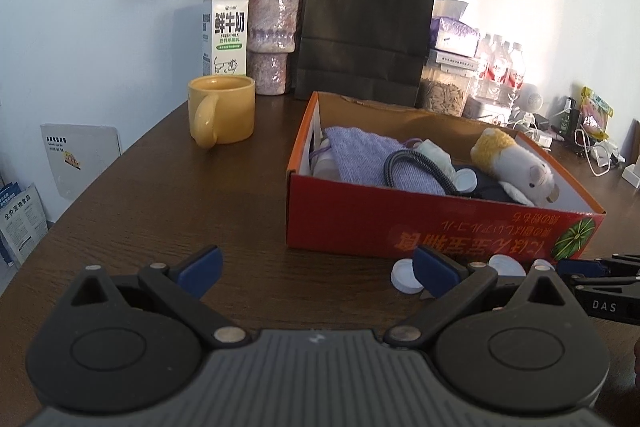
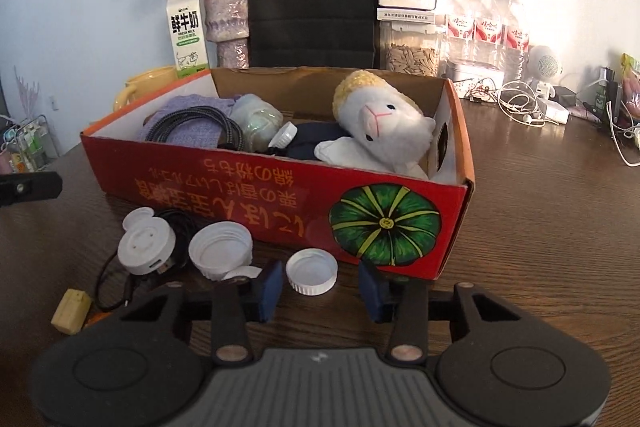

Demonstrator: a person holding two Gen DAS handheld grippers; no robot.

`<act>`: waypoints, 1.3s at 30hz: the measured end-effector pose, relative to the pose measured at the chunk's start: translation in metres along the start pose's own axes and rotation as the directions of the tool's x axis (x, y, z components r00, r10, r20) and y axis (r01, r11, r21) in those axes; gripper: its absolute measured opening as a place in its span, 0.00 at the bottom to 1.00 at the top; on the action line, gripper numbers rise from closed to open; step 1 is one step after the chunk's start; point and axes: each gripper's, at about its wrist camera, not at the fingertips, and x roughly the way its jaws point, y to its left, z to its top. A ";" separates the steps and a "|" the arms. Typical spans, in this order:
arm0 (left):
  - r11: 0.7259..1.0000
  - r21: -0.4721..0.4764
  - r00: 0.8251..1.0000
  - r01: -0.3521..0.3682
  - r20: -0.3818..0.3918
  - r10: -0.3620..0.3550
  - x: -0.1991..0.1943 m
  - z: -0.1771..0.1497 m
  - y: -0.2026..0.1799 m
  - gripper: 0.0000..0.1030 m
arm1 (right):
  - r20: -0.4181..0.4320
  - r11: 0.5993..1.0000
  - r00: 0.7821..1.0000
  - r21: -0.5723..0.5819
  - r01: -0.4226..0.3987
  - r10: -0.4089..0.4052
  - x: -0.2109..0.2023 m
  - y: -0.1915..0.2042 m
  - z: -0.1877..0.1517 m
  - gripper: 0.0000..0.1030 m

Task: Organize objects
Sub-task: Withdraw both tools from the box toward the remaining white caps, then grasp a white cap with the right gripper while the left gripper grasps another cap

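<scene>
The right gripper [image 2: 318, 285] sits low over the counter [image 2: 540, 227] with a white bottle cap [image 2: 312, 271] lying mouth-up between its fingers; the blue pads [image 2: 269, 291] flank the cap with a sliver of wood showing on each side, so the fingers are narrowed around it but not yet pressing. That placement looks like the set-up for a pinch across the cap's rim. Just beyond the fingertips stands the red cardboard box [image 2: 280, 203], already holding a plush sheep [image 2: 384, 127], a coiled cable [image 2: 192, 127] and a purple cloth [image 2: 188, 107], so it is probably where loose items are being gathered. To the left of the fingers wait a larger white cap [image 2: 220, 247], a round white charger [image 2: 146, 243] with its cord, and a yellow block [image 2: 71, 311]. The left gripper [image 1: 316, 273] hovers with its fingers spread wide and empty, likely kept clear.
</scene>
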 end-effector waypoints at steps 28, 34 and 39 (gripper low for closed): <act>0.993 0.113 0.991 0.047 -0.131 -0.032 0.058 -0.005 -0.045 0.87 | 0.159 0.999 0.987 -0.032 -0.012 0.017 -0.025 0.005 -0.005 0.27; 0.991 0.107 0.989 0.079 -0.133 -0.065 0.060 -0.005 -0.047 0.70 | 0.155 0.999 0.988 -0.031 -0.017 0.021 -0.025 0.006 -0.006 0.26; 0.989 0.107 0.987 0.102 -0.134 -0.088 0.061 -0.005 -0.049 0.60 | 0.154 0.999 0.988 -0.033 -0.017 0.022 -0.024 0.007 -0.006 0.27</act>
